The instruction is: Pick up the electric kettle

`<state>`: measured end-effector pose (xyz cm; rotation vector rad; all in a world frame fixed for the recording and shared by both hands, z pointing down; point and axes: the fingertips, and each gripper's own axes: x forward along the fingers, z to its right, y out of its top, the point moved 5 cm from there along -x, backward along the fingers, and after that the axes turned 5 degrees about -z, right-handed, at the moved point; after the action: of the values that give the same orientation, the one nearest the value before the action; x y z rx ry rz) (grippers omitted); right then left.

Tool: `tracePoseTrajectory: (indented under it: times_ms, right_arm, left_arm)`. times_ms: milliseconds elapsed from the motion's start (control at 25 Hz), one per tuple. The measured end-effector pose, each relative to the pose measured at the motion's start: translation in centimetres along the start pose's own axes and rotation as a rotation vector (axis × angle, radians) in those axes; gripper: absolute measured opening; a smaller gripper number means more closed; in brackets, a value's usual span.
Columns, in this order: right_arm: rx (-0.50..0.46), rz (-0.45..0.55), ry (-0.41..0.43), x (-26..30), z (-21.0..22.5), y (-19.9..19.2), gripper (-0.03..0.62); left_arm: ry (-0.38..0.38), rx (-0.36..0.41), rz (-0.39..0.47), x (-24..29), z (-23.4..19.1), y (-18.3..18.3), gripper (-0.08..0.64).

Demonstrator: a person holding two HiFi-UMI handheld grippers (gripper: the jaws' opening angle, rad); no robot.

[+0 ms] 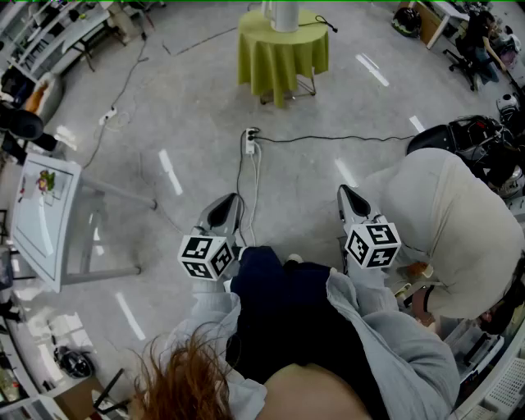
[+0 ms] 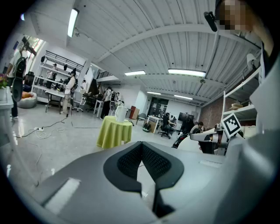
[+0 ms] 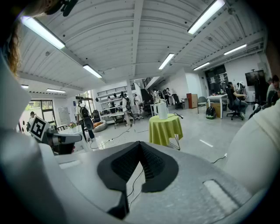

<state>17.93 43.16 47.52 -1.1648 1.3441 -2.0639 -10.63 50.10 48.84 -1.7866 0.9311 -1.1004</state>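
The white electric kettle (image 1: 283, 15) stands on a small round table with a yellow-green cloth (image 1: 283, 49), far across the floor from me. It shows in the left gripper view as the kettle (image 2: 121, 113) on its table (image 2: 114, 132), and in the right gripper view as the kettle (image 3: 162, 110) on its table (image 3: 165, 129). My left gripper (image 1: 233, 200) and right gripper (image 1: 344, 192) are held side by side close to my body, pointing toward the table. The left gripper (image 2: 141, 144) and the right gripper (image 3: 140, 143) are both shut with nothing between the pads.
A power strip (image 1: 250, 141) with cables lies on the floor between me and the table. A white glass-topped table (image 1: 41, 215) stands at the left. A person in a pale coat (image 1: 455, 225) bends close by my right. Desks, chairs and people line the room's far edges.
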Motion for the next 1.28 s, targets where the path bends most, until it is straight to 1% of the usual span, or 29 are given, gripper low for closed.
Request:
tracePoseTrajectory:
  times_ms: [160,320,480,640,720,760,840,920,1000,1120,1280]
  right_arm:
    - [-0.006,0.003,0.019,-0.5,-0.2,-0.2,0.002]
    - [0.013,0.018,0.050,-0.3,-0.4,0.0,0.002]
    - [0.002,0.010,0.035,-0.7,0.1,-0.3,0.002]
    - [0.030,-0.016,0.027,-1.5,0.8,-1.5,0.002]
    - [0.046,-0.030,0.028,-1.6,1.0,-2.1,0.002]
    - [0.050,-0.035,0.032,-1.6,1.0,-2.3,0.002]
    - [0.050,-0.041,0.038,-1.5,1.1,-2.3,0.002]
    - [0.048,-0.040,0.039,-1.2,1.3,-2.1,0.002]
    - [0.048,-0.040,0.036,-0.7,1.8,-1.9,0.002]
    - [0.051,-0.041,0.027,0.3,2.7,-1.4,0.002]
    - [0.055,-0.043,0.018,2.3,3.8,-0.1,0.002]
  left_arm:
    - [0.034,-0.006,0.008,-1.4,0.3,-0.4,0.012]
    - [0.060,-0.001,0.021,-2.2,0.7,-0.5,0.012]
    - [0.059,0.003,0.017,-2.0,1.7,-0.8,0.012]
    - [0.070,0.007,0.034,-1.8,3.0,-1.0,0.016]
    - [0.054,-0.002,0.037,-1.5,3.3,-1.1,0.118]
    - [0.040,-0.006,0.033,-1.3,3.5,-1.1,0.151]
    - [0.023,-0.011,0.029,-0.9,3.7,-1.0,0.182]
    - [0.024,-0.014,0.031,-0.3,3.5,-0.8,0.224]
    - [0.024,-0.013,0.020,0.6,3.3,-0.7,0.245]
    - [0.014,0.006,-0.006,2.3,3.0,-0.4,0.245]
    - [0.002,0.011,-0.014,5.0,1.8,0.9,0.245]
